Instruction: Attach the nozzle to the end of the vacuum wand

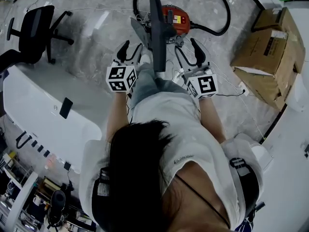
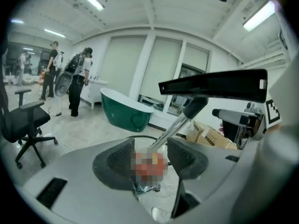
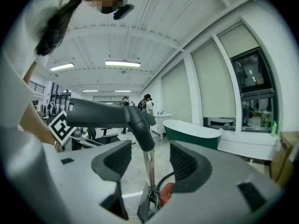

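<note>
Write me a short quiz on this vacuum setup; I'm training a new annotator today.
1. True or false: the right gripper is shut on the wand.
2. The vacuum body is: A red, B blue, C green.
3. On which side of the person do the cardboard boxes lie?
Key: 1 false, its jaws stand apart and hold nothing; 2 A; 3 the person's right.
</note>
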`<state>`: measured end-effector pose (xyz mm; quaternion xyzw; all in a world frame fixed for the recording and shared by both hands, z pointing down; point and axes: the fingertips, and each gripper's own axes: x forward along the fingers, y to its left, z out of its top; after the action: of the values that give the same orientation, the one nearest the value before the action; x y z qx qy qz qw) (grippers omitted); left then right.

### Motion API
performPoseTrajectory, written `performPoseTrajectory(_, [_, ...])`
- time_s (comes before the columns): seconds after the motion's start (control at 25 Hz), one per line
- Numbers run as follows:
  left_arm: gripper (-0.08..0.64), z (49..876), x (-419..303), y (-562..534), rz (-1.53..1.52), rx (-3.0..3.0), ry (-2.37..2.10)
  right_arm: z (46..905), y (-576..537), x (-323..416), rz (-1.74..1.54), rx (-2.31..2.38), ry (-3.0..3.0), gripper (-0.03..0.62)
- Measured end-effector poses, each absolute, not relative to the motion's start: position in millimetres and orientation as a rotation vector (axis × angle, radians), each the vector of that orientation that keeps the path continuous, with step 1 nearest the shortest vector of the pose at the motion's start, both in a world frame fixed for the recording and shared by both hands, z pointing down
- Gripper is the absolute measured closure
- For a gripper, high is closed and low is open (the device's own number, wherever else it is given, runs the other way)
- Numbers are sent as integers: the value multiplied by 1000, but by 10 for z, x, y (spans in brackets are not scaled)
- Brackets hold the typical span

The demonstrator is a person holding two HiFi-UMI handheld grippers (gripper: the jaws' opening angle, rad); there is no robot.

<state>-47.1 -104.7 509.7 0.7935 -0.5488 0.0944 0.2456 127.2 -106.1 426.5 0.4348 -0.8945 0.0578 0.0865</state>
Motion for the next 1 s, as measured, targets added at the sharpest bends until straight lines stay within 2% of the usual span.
performPoseTrajectory(0.12, [342, 4799, -528, -1009, 148, 2178, -1558, 4145, -1064, 1355, 206, 1351, -2692, 342])
performPoseTrajectory(0.24, [381, 4503, -526, -974, 87, 2209, -1598, 4042, -1050, 1422, 204, 1389, -2699, 342])
performPoseTrajectory(0.36, [536, 4199, -537, -923, 59, 2243, -1665, 3969, -1021, 1479, 162, 1412, -2676, 342])
performPoseTrajectory(0.52, [538, 3849, -455, -880, 35, 2313, -1715, 3898, -969, 1576, 137, 1435, -2654, 345])
performPoseTrajectory(0.76, [540, 3619, -392, -762, -13, 2317, -1701, 3680, -962, 1598, 108, 1523, -2655, 390])
performPoseTrajectory(1.0, [557, 3426, -392, -631, -113, 2321, -1668, 3484, -854, 1479, 132, 1536, -2691, 482])
